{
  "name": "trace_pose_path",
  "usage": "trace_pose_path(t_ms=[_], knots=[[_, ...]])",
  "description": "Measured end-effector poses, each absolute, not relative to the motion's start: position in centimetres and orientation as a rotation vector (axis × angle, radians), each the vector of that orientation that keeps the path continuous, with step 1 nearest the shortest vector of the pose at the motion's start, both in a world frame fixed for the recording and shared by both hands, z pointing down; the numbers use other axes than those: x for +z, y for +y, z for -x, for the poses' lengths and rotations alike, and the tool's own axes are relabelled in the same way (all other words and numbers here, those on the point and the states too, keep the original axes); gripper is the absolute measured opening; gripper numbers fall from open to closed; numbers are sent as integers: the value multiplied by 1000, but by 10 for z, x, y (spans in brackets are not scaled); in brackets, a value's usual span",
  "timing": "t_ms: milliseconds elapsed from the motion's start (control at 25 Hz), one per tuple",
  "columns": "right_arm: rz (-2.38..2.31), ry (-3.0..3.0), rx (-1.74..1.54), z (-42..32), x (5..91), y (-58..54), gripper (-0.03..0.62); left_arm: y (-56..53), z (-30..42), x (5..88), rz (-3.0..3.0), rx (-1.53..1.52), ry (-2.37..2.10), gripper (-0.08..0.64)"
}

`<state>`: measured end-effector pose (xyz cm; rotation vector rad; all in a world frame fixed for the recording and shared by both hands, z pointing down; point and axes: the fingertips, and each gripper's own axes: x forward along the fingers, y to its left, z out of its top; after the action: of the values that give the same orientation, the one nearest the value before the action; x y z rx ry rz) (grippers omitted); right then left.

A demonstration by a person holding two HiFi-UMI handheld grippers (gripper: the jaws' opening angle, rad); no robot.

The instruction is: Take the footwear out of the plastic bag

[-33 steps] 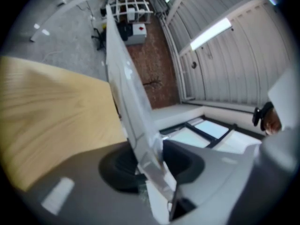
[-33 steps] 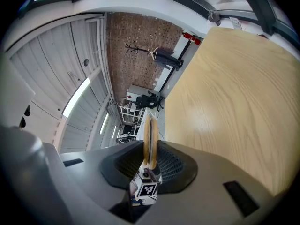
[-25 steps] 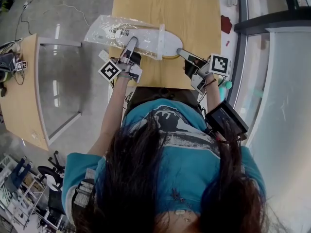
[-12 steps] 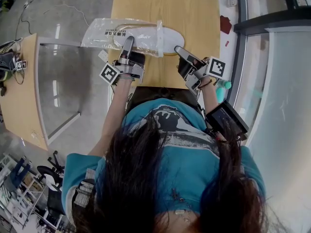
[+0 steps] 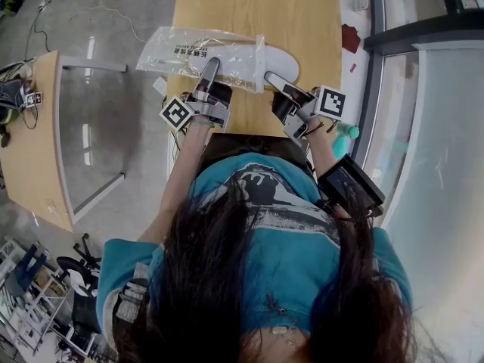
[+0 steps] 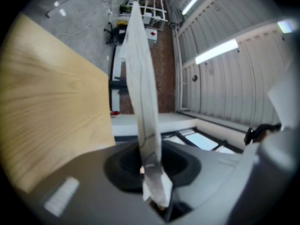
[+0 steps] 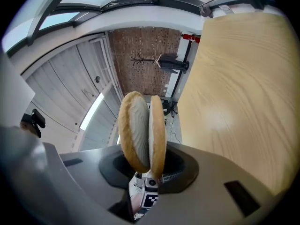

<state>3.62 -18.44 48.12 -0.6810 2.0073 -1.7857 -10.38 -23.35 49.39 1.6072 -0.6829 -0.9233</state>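
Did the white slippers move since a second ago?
Yes. In the head view the slippers have slid a little to the right, so their rounded end now lies closer to the right edge of the table.

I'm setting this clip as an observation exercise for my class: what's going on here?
A person at a wooden table holds a gripper in each hand. The left gripper pinches the clear plastic bag; its jaws have just eased open slightly. The right gripper has just been closing its jaws on a pair of pale slippers. The slippers stick partly out of the bag's mouth, not yet free.
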Motion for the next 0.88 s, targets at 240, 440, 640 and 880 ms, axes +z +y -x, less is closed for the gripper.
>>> trace_pose_path(t_ms=[240,440,640,880], knots=[[759,2006,-1781,-78,489,-174,100,-239,117,513,-1601,-891,-796,80],[927,1945,-1695,-138,487,-167,98,-256,144,532,-1558,-899,-933,-2],[1096,1882,-1581,-186,476,-160,98,-276,129,542,-1574,-851,-912,-2],[1223,1755,-1463,-238,465,-139,98,-292,94,563,-1445,-871,-854,-2]])
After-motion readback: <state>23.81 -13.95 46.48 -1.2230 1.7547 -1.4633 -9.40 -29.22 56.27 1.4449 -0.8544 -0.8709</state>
